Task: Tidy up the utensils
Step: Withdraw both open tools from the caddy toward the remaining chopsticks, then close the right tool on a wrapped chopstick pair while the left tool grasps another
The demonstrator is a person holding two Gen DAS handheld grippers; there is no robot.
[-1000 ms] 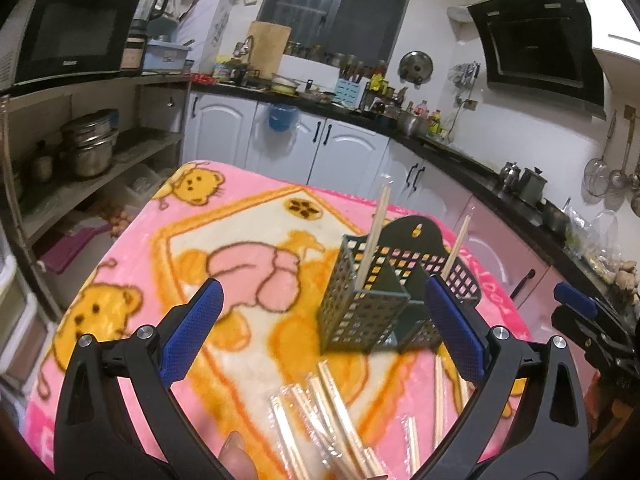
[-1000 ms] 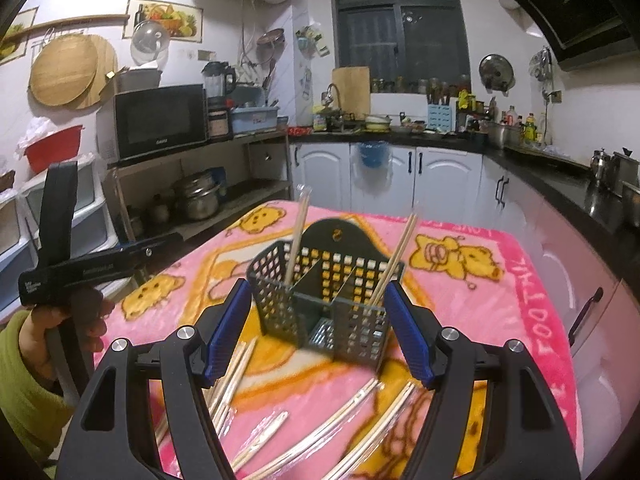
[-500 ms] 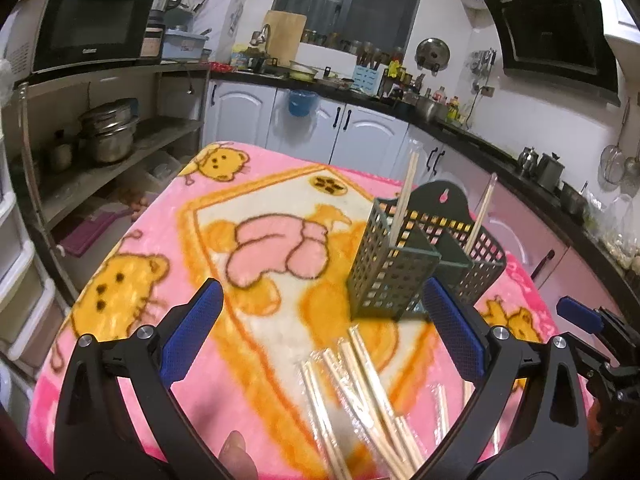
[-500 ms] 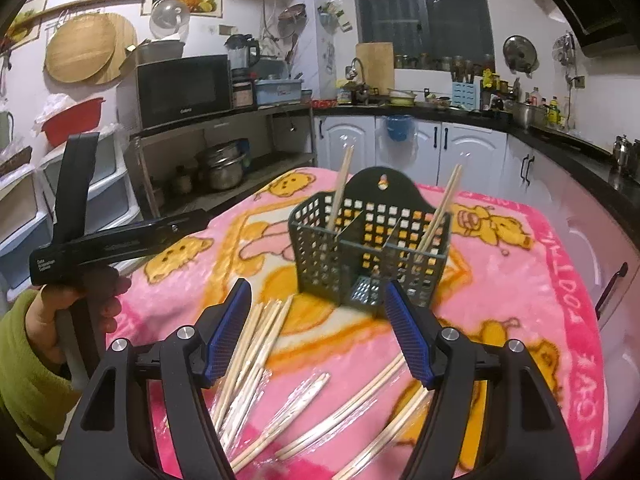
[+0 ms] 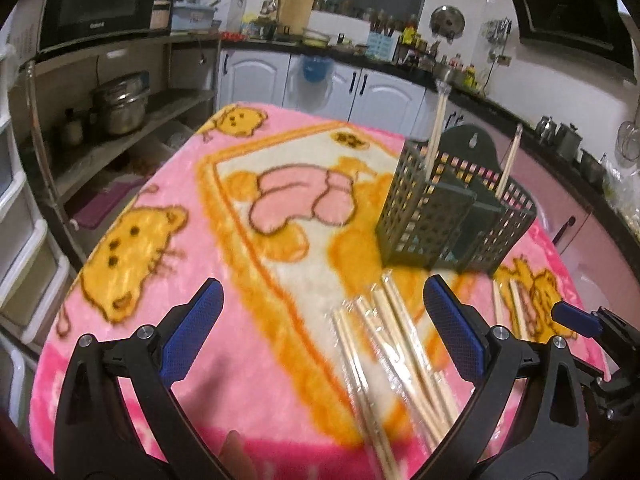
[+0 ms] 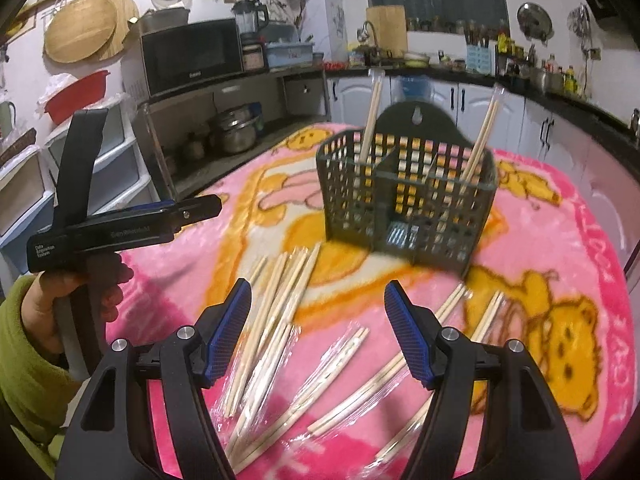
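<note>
Judging from their look, the wrapped chopsticks (image 6: 280, 320) scattered on the pink blanket (image 5: 132, 264) over the table are expected to be light, thin and stiff, and the clear film round them is likely to be slippery against the blue pads. A hold near the middle of a pair's length is suggested, across the sticks and not along them, so that neither end droops or swings when lifted. Because the blanket is soft and fluffy, the sticks may sink into the pile, and the fingers would have to be pressed down a little to get under them.

The loose sticks lie in front of the dark slotted holder (image 6: 404, 208), between it and the two grippers. One bunch lies to the left of the right gripper (image 6: 318, 332); further pairs lie fanned out to its right. An exact count cannot be given, since film and blur merge them; roughly eight to ten wrapped pairs are made out. One holder is seen, divided into compartments, and two wrapped pairs already stand in it, one leaning in the left compartment and one in the right.

The fingers of the right gripper are spread apart with nothing between them. The fingers of the left gripper (image 5: 320, 328) are likewise spread wide and empty above the bunch.
</note>
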